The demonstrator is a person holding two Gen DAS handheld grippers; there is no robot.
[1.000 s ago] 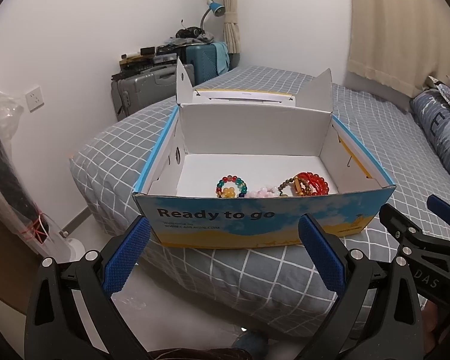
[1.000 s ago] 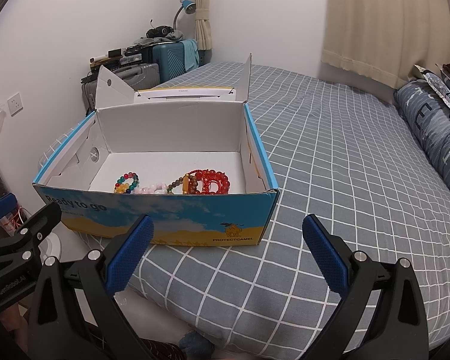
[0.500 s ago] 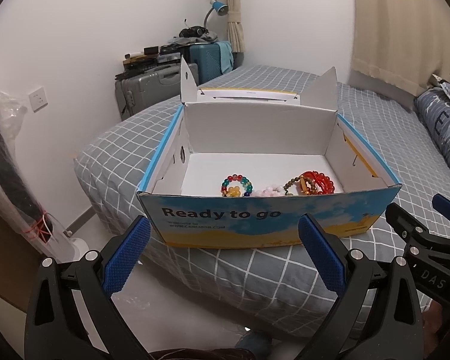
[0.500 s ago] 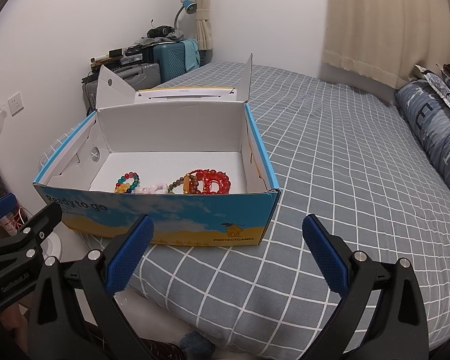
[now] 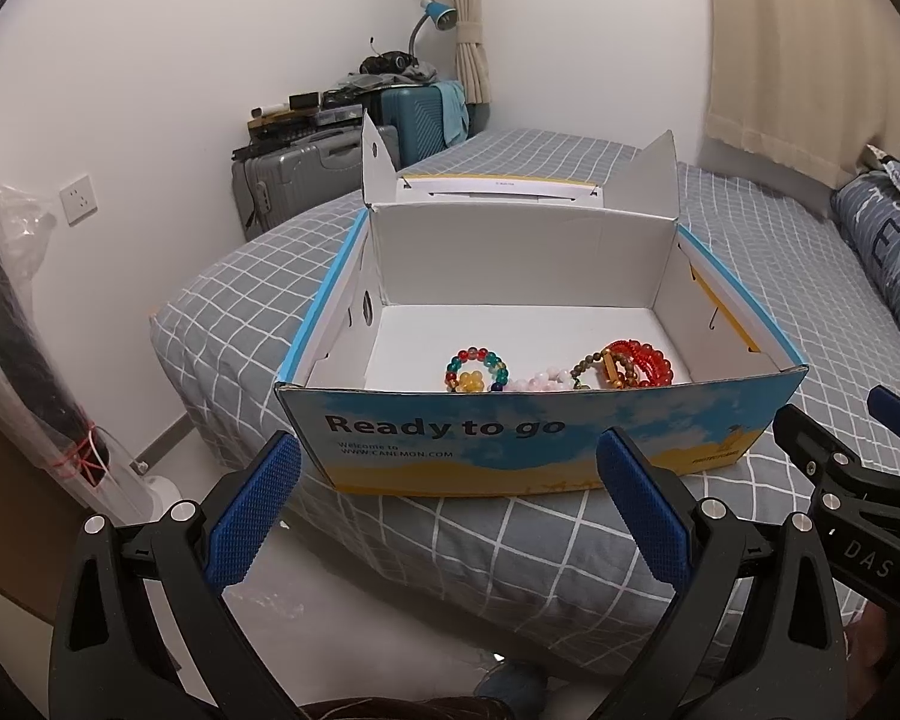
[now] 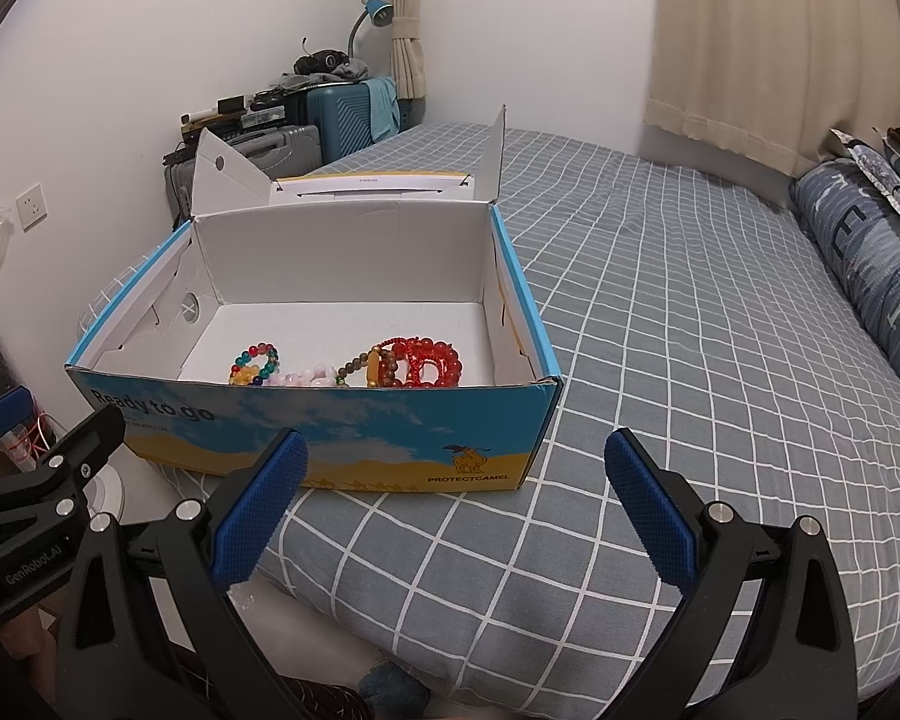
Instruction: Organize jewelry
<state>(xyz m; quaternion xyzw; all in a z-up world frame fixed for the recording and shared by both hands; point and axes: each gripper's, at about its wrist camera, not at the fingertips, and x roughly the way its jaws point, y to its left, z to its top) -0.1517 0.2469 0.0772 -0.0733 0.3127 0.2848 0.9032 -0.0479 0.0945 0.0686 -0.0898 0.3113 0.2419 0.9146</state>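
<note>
— Biggest first? Bed (image 6: 660, 312) under a grey sheet with white grid lines, filling most of both views.

— And on it? Open cardboard box (image 5: 540, 438), set near the bed's corner, lid folded back behind, "Ready to go" printed on the blue and yellow front wall.

— Behind that? Against the far wall, a grey suitcase (image 5: 297, 180) beside a teal suitcase (image 5: 417, 117), clutter on top. Blue patterned pillow (image 6: 870, 264) along the right edge.

— Closer in? Left gripper (image 5: 447, 507) just short of the box front, blue pads spread wide, nothing between them. Right gripper (image 6: 453, 507) over the sheet at the box's near right corner, likewise spread wide and empty. Neither touching the box.

— And the jewelry? Inside, on the white floor, close to the front wall: red bead bracelet (image 6: 429, 363) at the right, brown bead strand (image 5: 594, 369) touching it, multicoloured bead bracelet (image 5: 477, 369) to the left, pale pink beads (image 6: 306, 377) between, partly hidden by the wall.
</note>
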